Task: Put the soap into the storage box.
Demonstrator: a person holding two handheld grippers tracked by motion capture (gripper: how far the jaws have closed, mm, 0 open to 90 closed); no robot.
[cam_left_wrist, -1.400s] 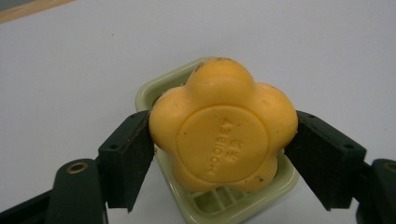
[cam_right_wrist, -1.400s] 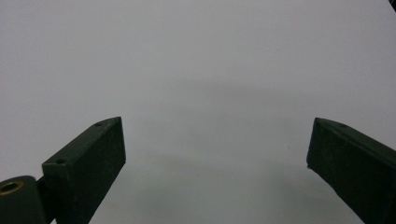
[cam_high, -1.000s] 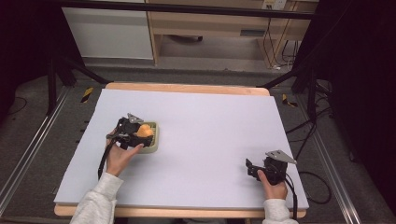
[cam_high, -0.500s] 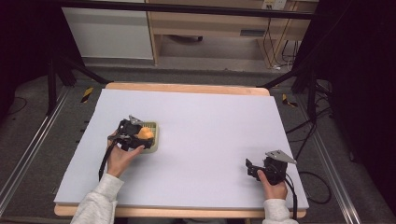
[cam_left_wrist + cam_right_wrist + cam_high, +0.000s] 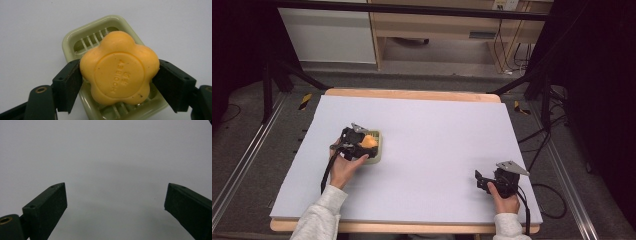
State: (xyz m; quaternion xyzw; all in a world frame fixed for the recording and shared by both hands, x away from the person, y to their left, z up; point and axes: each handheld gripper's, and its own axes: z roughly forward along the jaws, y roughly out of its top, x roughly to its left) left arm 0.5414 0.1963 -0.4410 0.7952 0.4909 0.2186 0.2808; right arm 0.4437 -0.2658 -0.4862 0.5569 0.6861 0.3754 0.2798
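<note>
Left gripper (image 5: 119, 75) clamped on orange flower-shaped soap bar (image 5: 120, 67) over pale green slatted plastic soap dish (image 5: 376, 147) at left-centre of high view — probably placing or lifting, touching unclear; right gripper (image 5: 484, 180) gaping, empty, lower right — next likely needs a steady vertical move.

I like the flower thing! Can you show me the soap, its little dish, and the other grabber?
soap (image 5: 120, 67), left gripper view, stamped middle.
dish (image 5: 75, 33), left gripper view, far rim.
right gripper (image 5: 478, 180), high view, between its jaws.
</note>
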